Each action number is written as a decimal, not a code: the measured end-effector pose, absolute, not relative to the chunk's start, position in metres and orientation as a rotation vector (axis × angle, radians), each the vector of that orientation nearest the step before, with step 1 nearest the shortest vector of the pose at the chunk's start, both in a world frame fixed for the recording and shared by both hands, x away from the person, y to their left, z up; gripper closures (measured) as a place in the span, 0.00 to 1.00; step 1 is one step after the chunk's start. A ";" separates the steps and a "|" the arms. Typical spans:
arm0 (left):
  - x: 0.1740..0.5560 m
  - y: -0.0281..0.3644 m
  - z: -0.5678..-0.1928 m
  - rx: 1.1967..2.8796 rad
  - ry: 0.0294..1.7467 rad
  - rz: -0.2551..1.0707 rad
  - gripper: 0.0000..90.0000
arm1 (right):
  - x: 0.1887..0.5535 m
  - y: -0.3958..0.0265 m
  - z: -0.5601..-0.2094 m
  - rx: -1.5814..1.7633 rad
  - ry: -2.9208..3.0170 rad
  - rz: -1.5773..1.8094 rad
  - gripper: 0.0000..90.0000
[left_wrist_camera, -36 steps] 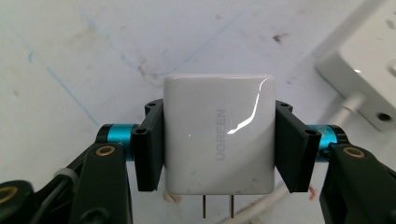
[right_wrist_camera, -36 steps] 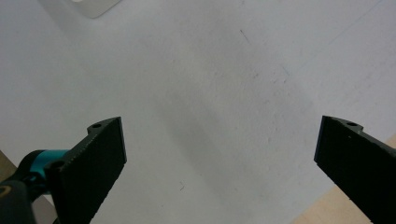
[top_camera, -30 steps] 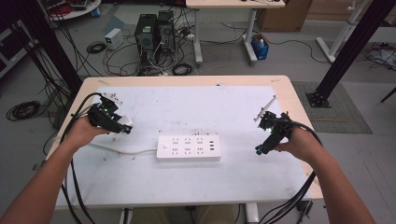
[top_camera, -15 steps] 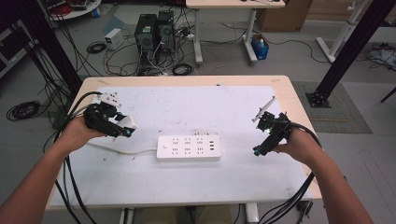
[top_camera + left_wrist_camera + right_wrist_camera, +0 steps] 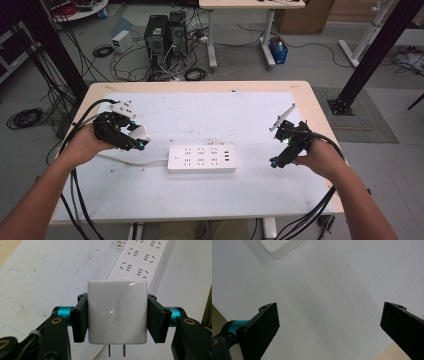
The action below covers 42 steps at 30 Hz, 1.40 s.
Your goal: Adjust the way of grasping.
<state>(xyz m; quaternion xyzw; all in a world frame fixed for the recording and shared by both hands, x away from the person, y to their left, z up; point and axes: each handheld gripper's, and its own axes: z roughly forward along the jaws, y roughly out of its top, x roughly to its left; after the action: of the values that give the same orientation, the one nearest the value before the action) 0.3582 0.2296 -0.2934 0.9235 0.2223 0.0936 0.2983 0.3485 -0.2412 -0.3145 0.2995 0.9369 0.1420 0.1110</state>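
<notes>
while left gripper (image 5: 117, 315) clamps charger (image 5: 117, 311), right gripper (image 5: 329, 327) fingers spread w/ nothing between.

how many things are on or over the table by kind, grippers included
grippers: 2, left gripper and right gripper
power strips: 1, power strip
chargers: 1, white charger, held in the left gripper
total: 4

Even, bright overhead light washes the white table (image 5: 210, 200), with soft shadows only. A glare streak crosses the charger (image 5: 116, 312) face. The high view is soft and slightly grainy.
</notes>
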 end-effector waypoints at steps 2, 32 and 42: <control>0.358 0.227 -0.292 2.461 0.576 0.249 0.47 | 0.348 -0.241 -0.313 0.889 2.746 0.433 0.02; 0.364 0.168 -0.292 2.517 0.416 0.207 0.47 | 0.346 -0.258 -0.327 1.422 2.664 1.065 0.02; 0.361 0.144 -0.294 2.518 0.349 0.197 0.47 | 0.345 -0.261 -0.332 1.620 2.629 1.295 0.02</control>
<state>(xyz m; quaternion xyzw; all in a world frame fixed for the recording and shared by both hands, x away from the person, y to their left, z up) 0.3612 0.1440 -0.2941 0.9446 0.1308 0.0738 0.2919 0.3452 -0.2611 -0.3316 0.4811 0.7810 0.3846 -0.1033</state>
